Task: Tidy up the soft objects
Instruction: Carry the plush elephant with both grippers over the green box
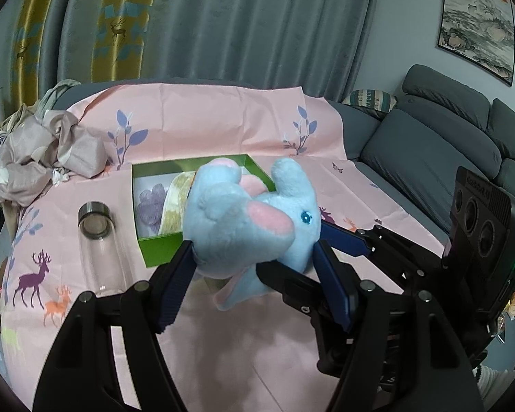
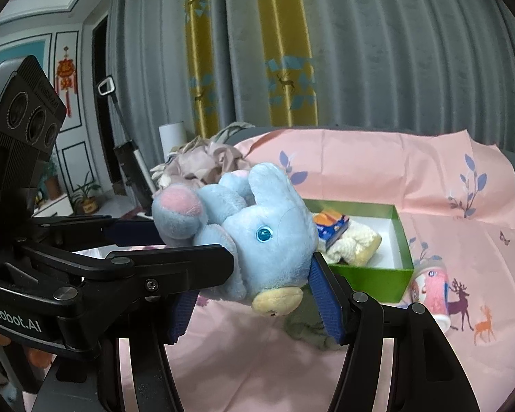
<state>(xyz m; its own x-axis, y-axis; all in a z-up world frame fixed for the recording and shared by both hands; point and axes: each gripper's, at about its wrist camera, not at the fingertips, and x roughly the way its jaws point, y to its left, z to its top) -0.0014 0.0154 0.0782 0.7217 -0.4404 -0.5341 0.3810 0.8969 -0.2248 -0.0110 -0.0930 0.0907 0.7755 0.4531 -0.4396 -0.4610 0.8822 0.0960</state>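
A light blue plush elephant (image 1: 243,226) with pink ears and a blue eye hangs in the air above the pink sheet, in front of the green box (image 1: 154,250). My left gripper (image 1: 254,271) is shut on its body, blue pads pressing both sides. My right gripper (image 2: 254,298) is shut on the same plush elephant (image 2: 267,240) at its head end, just above the yellow foot. In the left wrist view the right gripper's fingers (image 1: 346,238) come in from the right and reach the toy's head. The green box (image 2: 370,274) holds a cream knitted item (image 2: 353,243) and purple and yellow fabric.
A clear glass bottle (image 1: 99,240) lies left of the box. A pink printed cup (image 2: 432,288) lies at the box's right corner. An olive cloth (image 2: 305,329) sits on the pink sheet (image 1: 223,326) under the toy. Crumpled clothes (image 1: 34,151) pile at far left; a grey sofa (image 1: 446,144) is right.
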